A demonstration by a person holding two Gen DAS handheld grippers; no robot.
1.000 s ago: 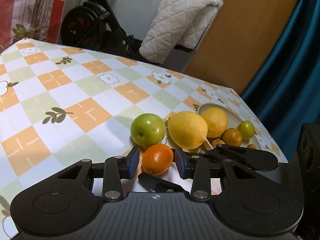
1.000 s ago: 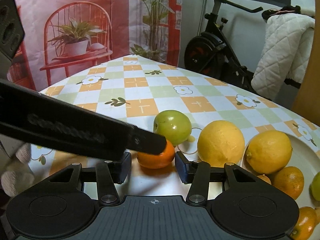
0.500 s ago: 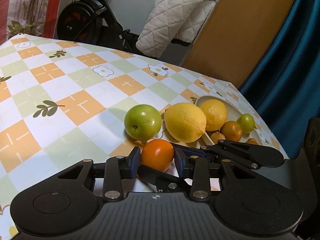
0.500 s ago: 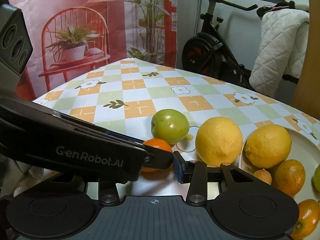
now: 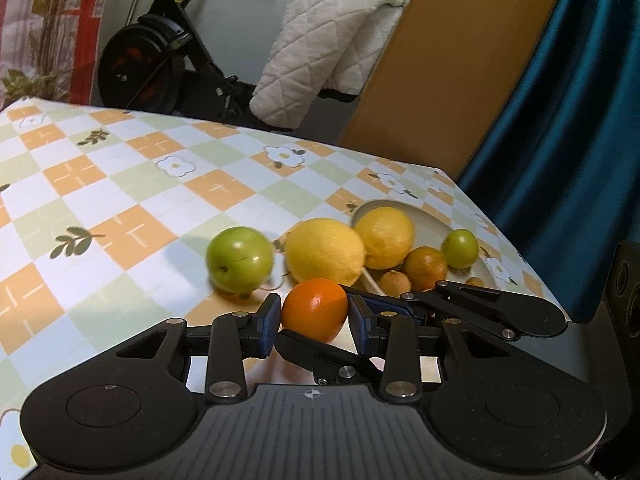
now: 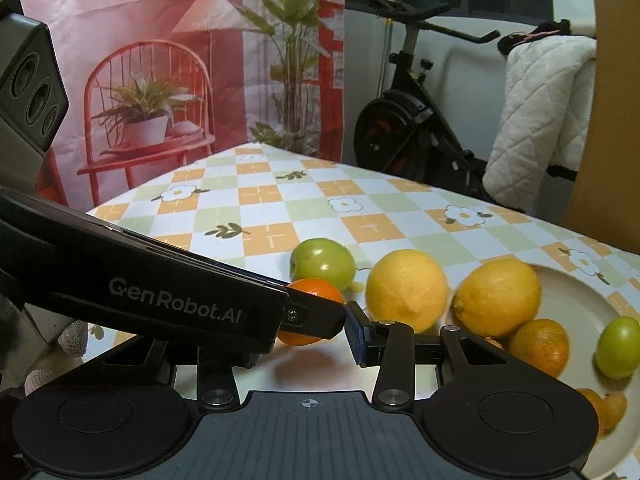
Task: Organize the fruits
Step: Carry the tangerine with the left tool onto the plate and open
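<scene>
A small orange (image 5: 315, 308) sits between the pads of my left gripper (image 5: 314, 318), which is shut on it and holds it just above the tablecloth. The orange also shows in the right wrist view (image 6: 316, 292), partly hidden by the left gripper's body. My right gripper (image 6: 308, 332) is open right beside the orange; its left finger is hidden. A green apple (image 5: 239, 260) and a big lemon (image 5: 325, 251) lie on the cloth just beyond. A cream plate (image 5: 434, 220) holds a lemon (image 5: 384, 237), a small orange (image 5: 425, 268) and a green fruit (image 5: 460, 248).
The checked tablecloth (image 5: 120, 200) stretches to the left and far side. The table edge and a blue curtain (image 5: 560, 120) are close on the right. An exercise bike (image 6: 408, 128) and a white quilted cover (image 5: 332, 48) stand behind the table.
My left gripper has closed on the small orange and lifted it slightly. Both grippers have tilted and shifted; the right gripper stays open beside the orange.
</scene>
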